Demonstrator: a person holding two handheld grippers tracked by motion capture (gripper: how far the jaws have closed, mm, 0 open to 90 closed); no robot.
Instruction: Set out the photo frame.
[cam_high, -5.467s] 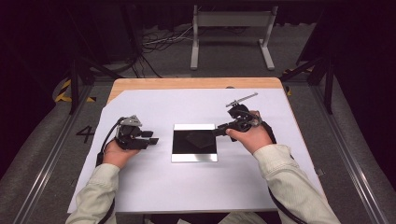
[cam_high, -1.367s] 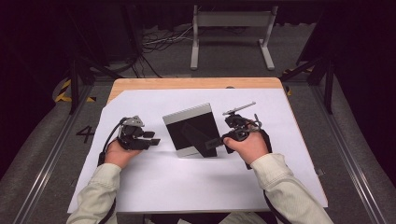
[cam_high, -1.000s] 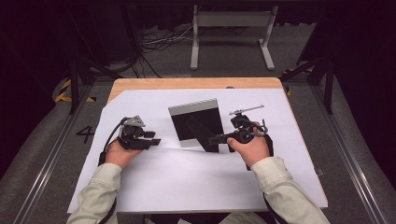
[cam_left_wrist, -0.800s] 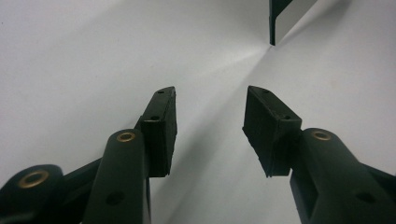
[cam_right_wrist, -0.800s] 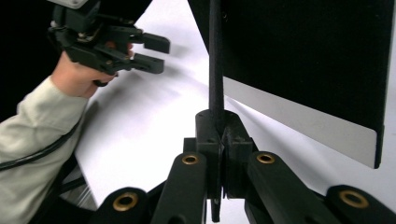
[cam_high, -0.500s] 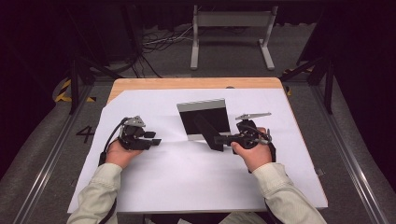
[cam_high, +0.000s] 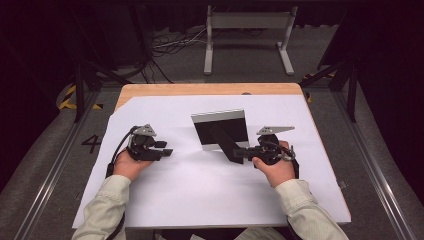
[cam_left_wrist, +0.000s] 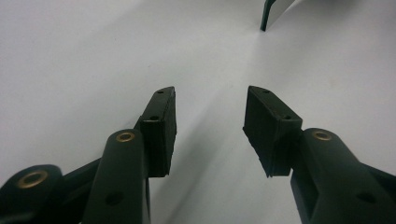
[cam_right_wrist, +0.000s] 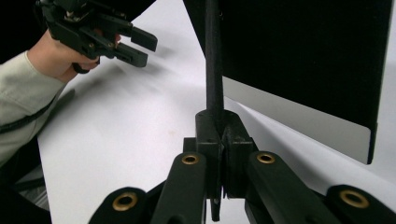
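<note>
Right claw (cam_high: 239, 152) pinches the frame's (cam_high: 220, 129) back strut (cam_right_wrist: 214, 60); left claw (cam_high: 166, 148) spread, idle on desk (cam_high: 200, 200). Keep pinch firm, lower strut foot gently until frame leans steady.

Probably lab or studio: dark surround, floor rails (cam_high: 47, 175), loose cables (cam_high: 172, 45), paper-covered table (cam_high: 200, 90).

The picture frame (cam_high: 220, 129) stands nearly upright on the white tabletop (cam_high: 200, 200), near its middle, back turned toward the person. The back is black with a silver border. Its thin black prop leg (cam_high: 226, 144) slants down to the right.
</note>
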